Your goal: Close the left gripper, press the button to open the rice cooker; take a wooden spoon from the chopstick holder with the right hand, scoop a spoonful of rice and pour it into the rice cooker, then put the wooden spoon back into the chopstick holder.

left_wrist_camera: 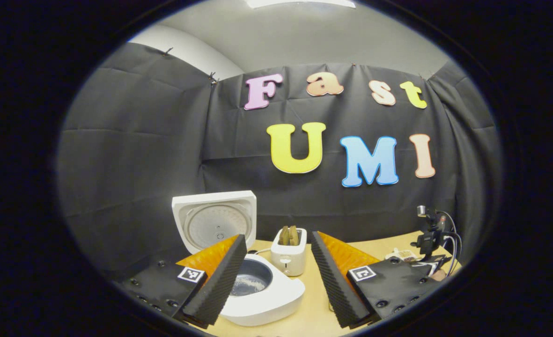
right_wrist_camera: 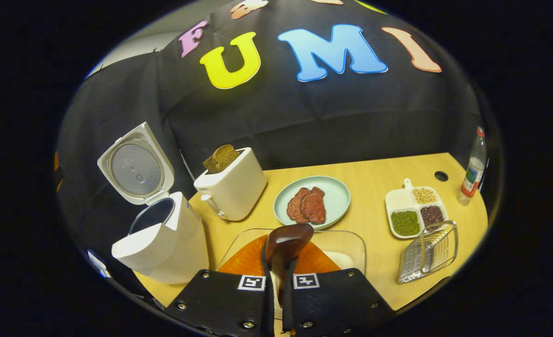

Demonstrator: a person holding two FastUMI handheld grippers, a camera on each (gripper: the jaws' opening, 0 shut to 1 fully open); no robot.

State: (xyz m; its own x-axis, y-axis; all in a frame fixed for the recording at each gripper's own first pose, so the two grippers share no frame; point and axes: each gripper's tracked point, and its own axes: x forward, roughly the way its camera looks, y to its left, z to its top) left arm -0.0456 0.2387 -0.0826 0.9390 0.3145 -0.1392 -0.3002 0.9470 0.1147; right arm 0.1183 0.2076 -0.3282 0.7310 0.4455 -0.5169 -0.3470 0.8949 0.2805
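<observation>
The white rice cooker (left_wrist_camera: 262,299) stands open with its lid (left_wrist_camera: 214,224) up; a little rice lies in the pot (left_wrist_camera: 250,281). My left gripper (left_wrist_camera: 277,235) is open just above and in front of it, nothing between its fingers. In the right gripper view the cooker (right_wrist_camera: 164,243) sits at the left. My right gripper (right_wrist_camera: 280,269) is shut on the handle of a dark wooden spoon (right_wrist_camera: 288,238), whose bowl hovers over a glass dish (right_wrist_camera: 351,241) holding white rice (right_wrist_camera: 346,260). The metal wire chopstick holder (right_wrist_camera: 428,252) stands to the right.
A white toaster (right_wrist_camera: 232,187) with bread stands behind the cooker. A green plate (right_wrist_camera: 337,194) of meat slices, a divided dish (right_wrist_camera: 400,199) of beans and a bottle (right_wrist_camera: 473,173) sit on the wooden table (right_wrist_camera: 374,168). A black device with cables (left_wrist_camera: 431,234) is at the right.
</observation>
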